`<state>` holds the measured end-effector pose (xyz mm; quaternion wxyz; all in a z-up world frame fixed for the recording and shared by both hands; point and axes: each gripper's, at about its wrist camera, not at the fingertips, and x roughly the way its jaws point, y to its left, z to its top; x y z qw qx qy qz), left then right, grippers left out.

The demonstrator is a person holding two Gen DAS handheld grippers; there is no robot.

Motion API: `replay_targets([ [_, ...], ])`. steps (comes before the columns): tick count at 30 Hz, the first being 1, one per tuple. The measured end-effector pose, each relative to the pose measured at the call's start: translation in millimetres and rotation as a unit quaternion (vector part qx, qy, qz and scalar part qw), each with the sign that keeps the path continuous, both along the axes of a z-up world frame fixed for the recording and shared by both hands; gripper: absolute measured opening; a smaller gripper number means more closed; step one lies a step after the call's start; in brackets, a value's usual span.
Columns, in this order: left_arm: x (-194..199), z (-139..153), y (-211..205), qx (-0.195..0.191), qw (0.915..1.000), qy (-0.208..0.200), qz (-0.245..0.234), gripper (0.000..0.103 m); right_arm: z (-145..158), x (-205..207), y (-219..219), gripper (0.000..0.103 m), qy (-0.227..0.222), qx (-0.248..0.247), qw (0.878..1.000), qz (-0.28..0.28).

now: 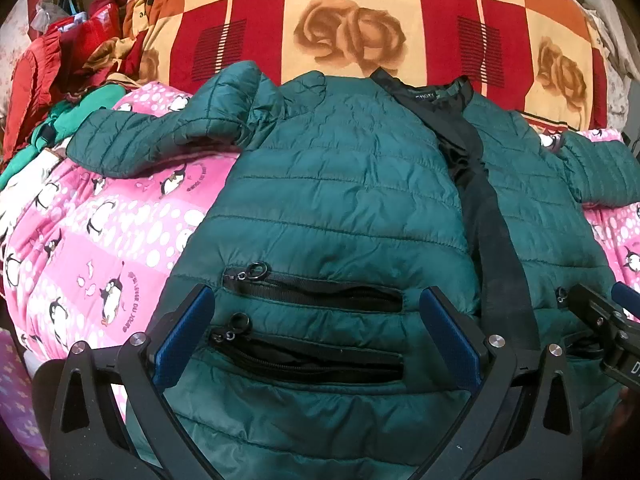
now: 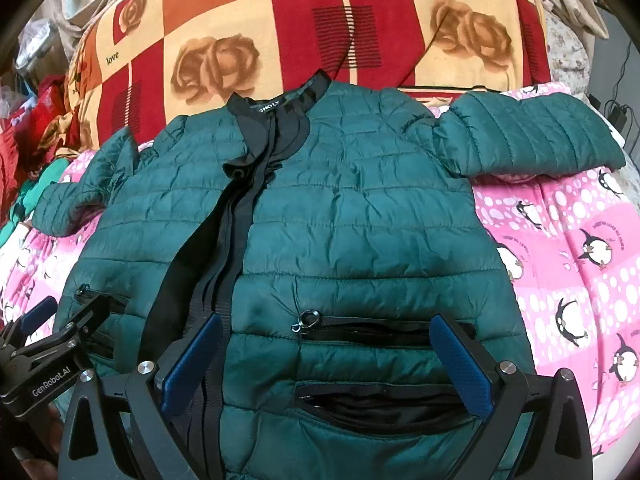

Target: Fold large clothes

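A dark green quilted jacket (image 1: 340, 184) lies front up and spread flat on a pink penguin blanket, collar away from me, black zipper placket down the middle, both sleeves out to the sides. It also shows in the right wrist view (image 2: 352, 208). My left gripper (image 1: 316, 312) is open and empty, its blue pads hovering over the two zip pockets on the jacket's left panel near the hem. My right gripper (image 2: 326, 340) is open and empty over the right panel's pockets. Each gripper shows at the edge of the other's view.
The pink penguin blanket (image 1: 100, 240) covers the bed. A red, orange and cream rose-patterned quilt (image 1: 360, 20) lies behind the jacket. A heap of red and green clothes (image 1: 52, 80) sits at the far left. Cables (image 2: 616, 112) hang at the far right.
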<state>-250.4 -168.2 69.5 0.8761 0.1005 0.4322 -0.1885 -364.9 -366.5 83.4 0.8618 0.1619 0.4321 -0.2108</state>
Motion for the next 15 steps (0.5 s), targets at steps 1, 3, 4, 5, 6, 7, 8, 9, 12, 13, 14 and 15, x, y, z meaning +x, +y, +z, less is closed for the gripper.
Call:
replay_targets([
  [1, -0.4, -0.2, -0.1, 0.0, 1.0, -0.001, 0.0, 0.102, -0.6, 0.2, 0.1, 0.103, 0.0, 0.0, 1.0, 0.0],
  [3, -0.4, -0.6, -0.3, 0.001, 1.0, -0.001, 0.0, 0.102, -1.9, 0.5, 0.3, 0.103, 0.002, 0.002, 1.0, 0.0],
  [4, -0.3, -0.8, -0.3, 0.001, 1.0, -0.001, 0.0, 0.102, -2.3, 0.5, 0.2, 0.103, 0.003, 0.003, 1.0, 0.001],
  [5, -0.2, -1.0, -0.2, 0.002, 1.0, -0.001, 0.0, 0.102, -2.7, 0.8, -0.3, 0.103, 0.004, 0.004, 1.0, 0.001],
  [6, -0.3, -1.2, -0.4, 0.002, 1.0, 0.0, 0.001, 0.102, -3.3, 1.1, 0.0, 0.103, 0.005, 0.004, 1.0, 0.001],
  [7, 0.0, -1.7, -0.4, 0.002, 1.0, 0.0, 0.001, 0.102, -3.8, 1.5, 0.5, 0.103, 0.005, 0.004, 1.0, 0.002],
  [8, 0.4, -2.2, -0.2, 0.002, 1.0, 0.001, 0.001, 0.102, -4.0, 1.5, 0.2, 0.103, 0.006, 0.005, 1.0, 0.002],
  [9, 0.8, -2.5, -0.4, 0.002, 1.0, 0.001, 0.002, 0.102, -4.3, 1.8, 0.6, 0.103, 0.006, 0.006, 1.0, 0.003],
  [12, 1.5, -3.4, -0.2, 0.003, 1.0, 0.002, 0.003, 0.102, -5.4, 2.5, 1.6, 0.103, 0.007, 0.006, 1.0, 0.004],
  [13, 1.5, -3.7, -0.1, 0.003, 1.0, 0.002, 0.004, 0.102, -5.8, 3.0, 2.0, 0.103, 0.008, 0.006, 1.0, 0.005],
  [14, 1.7, -4.0, 0.0, 0.003, 1.0, 0.003, 0.004, 0.102, -6.2, 3.5, 2.3, 0.103, 0.009, 0.006, 1.0, 0.005],
  [15, 2.1, -4.4, 0.1, 0.003, 1.0, 0.003, 0.004, 0.102, -6.6, 4.0, 2.8, 0.103, 0.009, 0.006, 1.0, 0.006],
])
